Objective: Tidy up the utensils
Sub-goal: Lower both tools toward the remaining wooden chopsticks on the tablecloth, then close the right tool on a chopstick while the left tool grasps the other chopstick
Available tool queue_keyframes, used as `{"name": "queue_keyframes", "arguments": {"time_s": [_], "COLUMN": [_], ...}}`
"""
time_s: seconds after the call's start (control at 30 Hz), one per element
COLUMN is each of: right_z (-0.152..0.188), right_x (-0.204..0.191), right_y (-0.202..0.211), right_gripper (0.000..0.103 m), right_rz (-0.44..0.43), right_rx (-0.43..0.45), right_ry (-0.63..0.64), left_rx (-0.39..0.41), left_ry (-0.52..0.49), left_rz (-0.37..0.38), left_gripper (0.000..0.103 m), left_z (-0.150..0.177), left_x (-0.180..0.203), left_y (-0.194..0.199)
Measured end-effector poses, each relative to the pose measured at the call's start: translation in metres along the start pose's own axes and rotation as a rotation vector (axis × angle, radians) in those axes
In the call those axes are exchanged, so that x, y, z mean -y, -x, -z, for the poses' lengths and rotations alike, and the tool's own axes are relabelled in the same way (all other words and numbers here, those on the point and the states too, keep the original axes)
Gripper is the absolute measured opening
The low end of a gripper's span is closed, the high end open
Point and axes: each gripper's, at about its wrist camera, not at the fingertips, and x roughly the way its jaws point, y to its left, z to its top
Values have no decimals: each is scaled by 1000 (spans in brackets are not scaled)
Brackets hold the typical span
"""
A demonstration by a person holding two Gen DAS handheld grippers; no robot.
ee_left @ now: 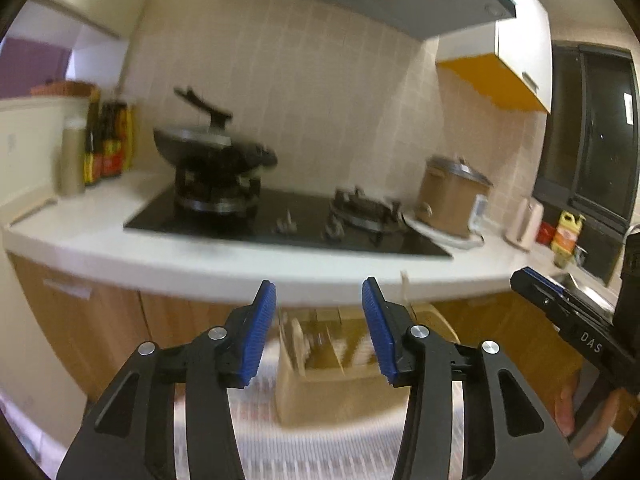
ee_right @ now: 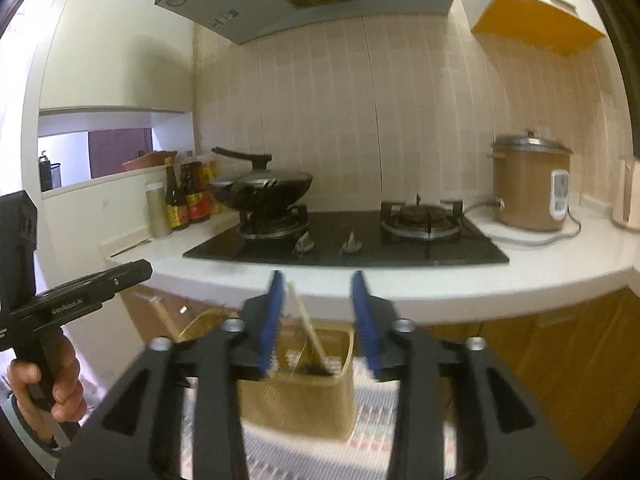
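A tan rectangular utensil holder [ee_right: 304, 392] stands on a patterned cloth [ee_right: 372, 432], below and between the fingers of my right gripper [ee_right: 318, 284]. Pale chopsticks [ee_right: 306, 320] lean out of it, close to the left blue pad. My right gripper is open and empty. In the left wrist view the same holder [ee_left: 332, 376] is blurred below my left gripper [ee_left: 319, 292], which is open and empty. The right gripper's black body [ee_left: 576, 320] shows at the right edge of that view.
A white counter [ee_right: 440, 280] carries a black gas hob [ee_right: 348, 240], a wok [ee_right: 268, 192] on the left burner, sauce bottles [ee_right: 188, 200] and a brown rice cooker [ee_right: 528, 188]. Wooden cabinet doors [ee_right: 560, 344] lie below. A woven basket [ee_right: 200, 324] sits left of the holder.
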Motion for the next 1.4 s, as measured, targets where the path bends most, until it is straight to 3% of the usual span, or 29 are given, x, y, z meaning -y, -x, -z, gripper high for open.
{"name": "queue_keyframes", "arguments": {"time_s": [0.17,0.3,0.4,0.5,0.7,0.83,0.93,1.2,1.4], "right_z": [28,81,131,160,182,197,200,180,185], "right_x": [-8,-21,-32,-44,-66,-78,-84,-37,-14], "right_y": [8,-7,-21,-26,-25,-25,-17,-12,-18], "right_gripper": [47,47,46,33,24,8,4,3,5], "right_rz": [-3,-48,-90,-88,-55,-16,2,100,67], "right_rx": [-246,-572,-793,-879,-900,-910,-891,-865,-938], "right_ry": [-41,-81,-115,-101,-46,18,71,56,0], "left_rx": [-265,-526,-640,-719,-754,-760,-775,-801,-791], "left_ry": [-17,-70,-109,-108,-155,-221,-241,-275,-320], "left_rz": [14,37,48,73,76,56,40,8,-62], "left_gripper": [44,44,42,39,34,34,32,31,4], "left_z": [33,92,132,165,193,208,215,212,208], "left_x": [2,8,10,9,13,26,31,41,47], "left_y": [1,-7,-10,-9,0,4,2,-10,-30]}}
